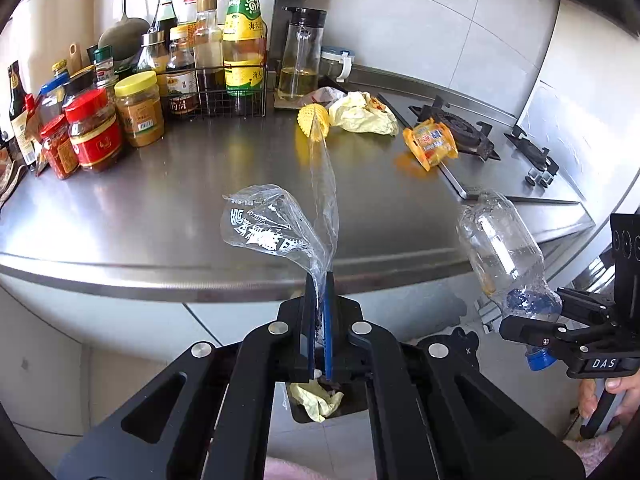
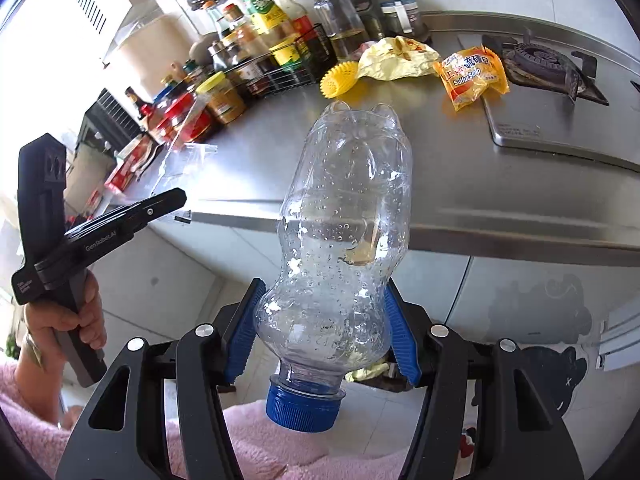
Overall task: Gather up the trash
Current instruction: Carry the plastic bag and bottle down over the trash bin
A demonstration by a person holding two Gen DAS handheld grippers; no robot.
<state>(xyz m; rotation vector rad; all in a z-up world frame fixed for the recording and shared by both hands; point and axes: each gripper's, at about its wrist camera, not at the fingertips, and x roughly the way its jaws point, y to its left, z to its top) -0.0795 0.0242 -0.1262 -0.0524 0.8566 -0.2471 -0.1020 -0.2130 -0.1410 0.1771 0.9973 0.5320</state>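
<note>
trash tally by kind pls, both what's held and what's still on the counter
Clear plastic bag, pinched in left gripper: 1
Clear plastic bottle, clamped in right gripper: 1
Crumpled yellow wrapper on the counter: 1
Orange soap packet on the counter: 1
Yellow perforated plastic ball on the counter: 1
Total: 5

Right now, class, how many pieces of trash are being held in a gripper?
2. A clear plastic bag is pinched in the left gripper; an empty plastic bottle, cap down, is clamped in the right gripper. More trash lies loose on the counter.
</note>
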